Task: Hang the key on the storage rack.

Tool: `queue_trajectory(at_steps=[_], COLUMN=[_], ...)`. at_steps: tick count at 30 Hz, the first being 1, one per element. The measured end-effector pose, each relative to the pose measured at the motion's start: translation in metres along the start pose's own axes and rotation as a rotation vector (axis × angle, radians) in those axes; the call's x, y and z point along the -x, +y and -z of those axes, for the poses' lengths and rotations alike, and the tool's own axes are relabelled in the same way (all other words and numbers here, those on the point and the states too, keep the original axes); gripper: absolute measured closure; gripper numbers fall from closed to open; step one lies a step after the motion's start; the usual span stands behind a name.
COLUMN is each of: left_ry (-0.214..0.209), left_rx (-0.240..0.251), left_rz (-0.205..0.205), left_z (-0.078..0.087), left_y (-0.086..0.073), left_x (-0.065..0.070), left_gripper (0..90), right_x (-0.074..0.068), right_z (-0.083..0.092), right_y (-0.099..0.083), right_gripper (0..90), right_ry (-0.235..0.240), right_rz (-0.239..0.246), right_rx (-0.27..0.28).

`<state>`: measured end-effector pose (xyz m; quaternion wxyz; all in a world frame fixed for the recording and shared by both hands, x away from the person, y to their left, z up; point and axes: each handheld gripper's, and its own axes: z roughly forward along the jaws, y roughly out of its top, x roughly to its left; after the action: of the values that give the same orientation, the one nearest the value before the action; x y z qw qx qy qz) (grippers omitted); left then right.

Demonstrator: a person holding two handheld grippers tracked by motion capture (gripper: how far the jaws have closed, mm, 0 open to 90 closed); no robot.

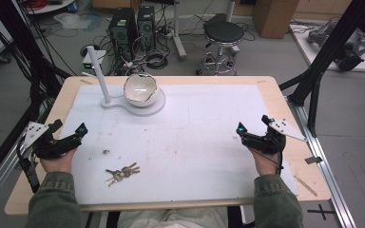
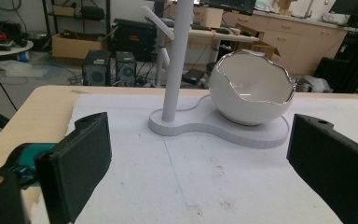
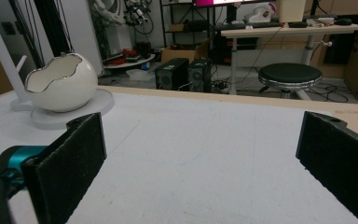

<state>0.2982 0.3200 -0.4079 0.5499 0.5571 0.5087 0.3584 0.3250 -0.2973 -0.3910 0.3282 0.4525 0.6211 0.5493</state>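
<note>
Sleeved forearms are coming in from the bottom of the high view, each hand holding a gripper over the white mat on the bench (image 1: pixel 285 95). Left gripper (image 1: pixel 69 130) is hovering at the mat's left edge with its fingers apart and nothing between them; right gripper (image 1: pixel 253 124) is hovering near the mat's right edge, fingers likewise apart and empty. A bunch of keys (image 1: pixel 122 174) is lying on the mat near the front, closer to the left gripper but well apart from it. An egg-shaped bowl (image 1: pixel 140 90) is sitting on a white stand (image 1: pixel 108 102) at the far left.

Left gripper view is looking between its spread fingers (image 2: pixel 81 158) at the bowl (image 2: pixel 251 91) and the stand's post (image 2: pixel 177 60).

Right gripper view is showing wide-open fingers (image 3: pixel 72 161) framing bare mat, the bowl (image 3: pixel 61 88) far off left.
</note>
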Motion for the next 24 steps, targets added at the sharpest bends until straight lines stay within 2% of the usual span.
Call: queue_trajectory(at_steps=[5,11,17,18,19,20,21,22,23,24], left_ry=[0.000,-0.031,-0.050,-0.058,-0.058,-0.078,-0.078,-0.086,-0.086,-0.101], left_rx=[-0.006,-0.008,-0.034,-0.040,-0.040,-0.054,-0.054,-0.068,-0.068,-0.089], left_rz=[0.004,0.009,0.000,-0.019,-0.019,-0.043,-0.043,-0.071,-0.071,-0.099], left_z=[0.000,0.000,-0.002,-0.003,-0.003,-0.004,-0.004,-0.006,-0.006,-0.009], left_y=[0.000,0.001,0.003,0.005,0.005,0.006,0.006,0.006,0.006,0.006], left_x=[-0.001,0.000,0.004,0.009,0.009,0.014,0.014,0.020,0.020,0.026], left_gripper=[6.8,6.9,6.8,6.9,6.9,6.8,6.9,6.9,6.9,6.9], right_x=[0.000,0.000,-0.002,-0.002,-0.002,-0.002,-0.002,-0.002,-0.002,-0.002], right_z=[0.000,-0.002,-0.004,-0.004,-0.004,-0.005,-0.005,-0.005,-0.005,-0.005], right_y=[0.000,-0.002,-0.003,-0.003,-0.003,-0.003,-0.003,-0.004,-0.004,-0.004], right_gripper=[0.4,0.4,0.4,0.4,0.4,0.5,0.5,0.4,0.4,0.5], right_ry=[-0.003,0.003,0.010,0.014,0.014,0.015,0.015,0.018,0.017,0.019], right_rz=[0.001,-0.012,0.010,0.009,0.009,0.010,0.010,0.008,0.010,0.009], right_rx=[-0.001,-0.016,-0.026,-0.027,-0.027,-0.027,-0.027,-0.029,-0.029,-0.030])
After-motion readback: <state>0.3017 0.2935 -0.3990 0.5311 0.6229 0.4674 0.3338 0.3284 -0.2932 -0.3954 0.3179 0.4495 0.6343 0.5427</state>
